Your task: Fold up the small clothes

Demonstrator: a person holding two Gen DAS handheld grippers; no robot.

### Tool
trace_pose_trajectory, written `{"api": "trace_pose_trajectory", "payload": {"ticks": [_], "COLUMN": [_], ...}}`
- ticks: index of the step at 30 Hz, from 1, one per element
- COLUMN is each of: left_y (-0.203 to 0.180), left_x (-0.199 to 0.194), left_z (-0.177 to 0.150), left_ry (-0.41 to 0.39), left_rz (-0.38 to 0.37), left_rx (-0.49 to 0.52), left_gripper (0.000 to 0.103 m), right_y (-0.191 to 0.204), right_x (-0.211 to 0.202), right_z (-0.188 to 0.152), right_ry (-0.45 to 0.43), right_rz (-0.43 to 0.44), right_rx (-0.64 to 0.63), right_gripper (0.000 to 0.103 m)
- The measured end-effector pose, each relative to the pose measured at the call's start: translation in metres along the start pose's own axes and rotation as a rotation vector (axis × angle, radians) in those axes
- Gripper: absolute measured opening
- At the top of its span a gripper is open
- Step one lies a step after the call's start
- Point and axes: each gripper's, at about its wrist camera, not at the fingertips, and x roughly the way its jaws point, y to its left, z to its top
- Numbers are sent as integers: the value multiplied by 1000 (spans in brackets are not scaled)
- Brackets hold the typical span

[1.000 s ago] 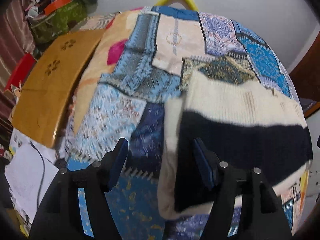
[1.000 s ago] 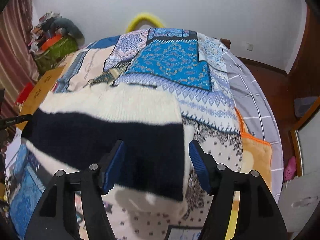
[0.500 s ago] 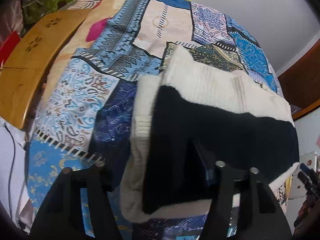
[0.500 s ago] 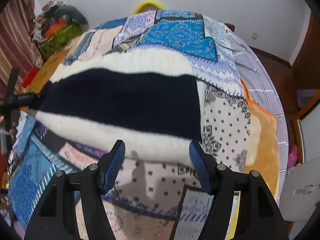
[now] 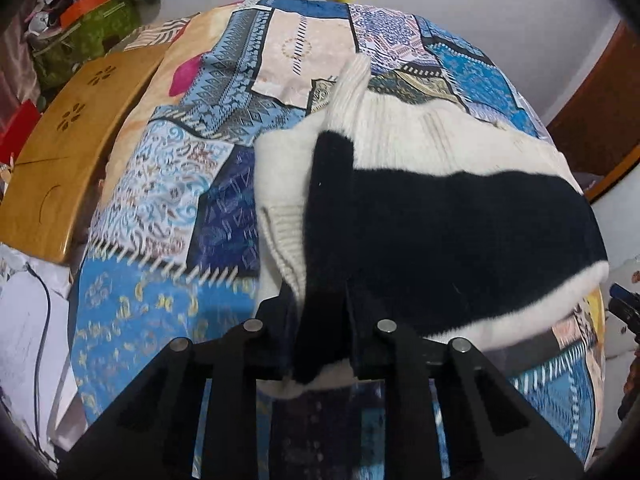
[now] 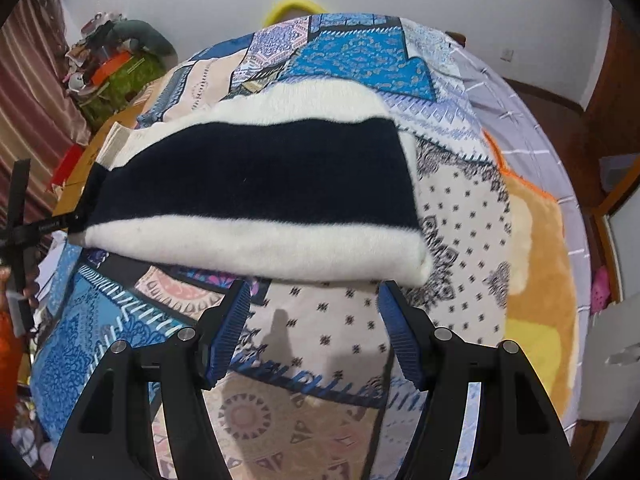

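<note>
A folded cream and navy knit sweater [image 5: 440, 220] lies on the patchwork bedspread [image 5: 168, 184]. My left gripper [image 5: 320, 304] is shut on the sweater's near left edge, with fabric pinched between the black fingers. In the right wrist view the sweater [image 6: 256, 196] lies across the bed as a navy band between cream bands. My right gripper [image 6: 314, 320] is open and empty, just in front of the sweater's near cream edge, above the bedspread [image 6: 352, 332]. The left gripper [image 6: 76, 220] shows at the sweater's far left end.
A wooden board [image 5: 68, 152] lies along the bed's left side, with clutter and a green bag [image 5: 84, 36] behind it. An orange and yellow plush blanket [image 6: 536, 280] lies at the bed's right. A yellow hoop [image 6: 292, 6] stands at the far end.
My left gripper moved in and shut on the sweater's left edge. My right gripper drew back from over the sweater to its near edge, staying open.
</note>
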Motion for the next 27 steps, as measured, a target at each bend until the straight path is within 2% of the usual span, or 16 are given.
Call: {"api": "trace_pose_trajectory", "payload": {"ticks": [3, 6, 11, 13, 15, 18, 21, 27], "left_y": [0, -3, -8, -4, 2, 9, 15, 19], "left_x": [-6, -13, -20, -21, -21, -22, -22, -7], "left_z": [-10, -21, -26, -22, -16, -7, 5, 39], "left_ry": [14, 12, -18, -22, -24, -41, -47, -44], "left_rz": [-29, -48, -12, 0, 22, 55, 66, 62], "left_rx": [-15, -16, 24, 11, 2, 4, 5, 17], "left_gripper": [14, 14, 16, 21, 37, 52, 60, 64], "right_y": [2, 0, -9, -14, -18, -23, -26, -32], "right_x": [3, 5, 13, 19, 24, 35, 38, 45], "right_z": [-4, -6, -2, 1, 4, 12, 18, 35], "right_ry": [8, 7, 5, 9, 8, 6, -16, -49], "right_rz": [4, 12, 18, 38, 42, 40, 49, 46], "right_rx": [-3, 7, 54, 91, 116, 140, 151, 154], "right_gripper": [63, 63, 63, 63, 63, 63, 63, 63]}}
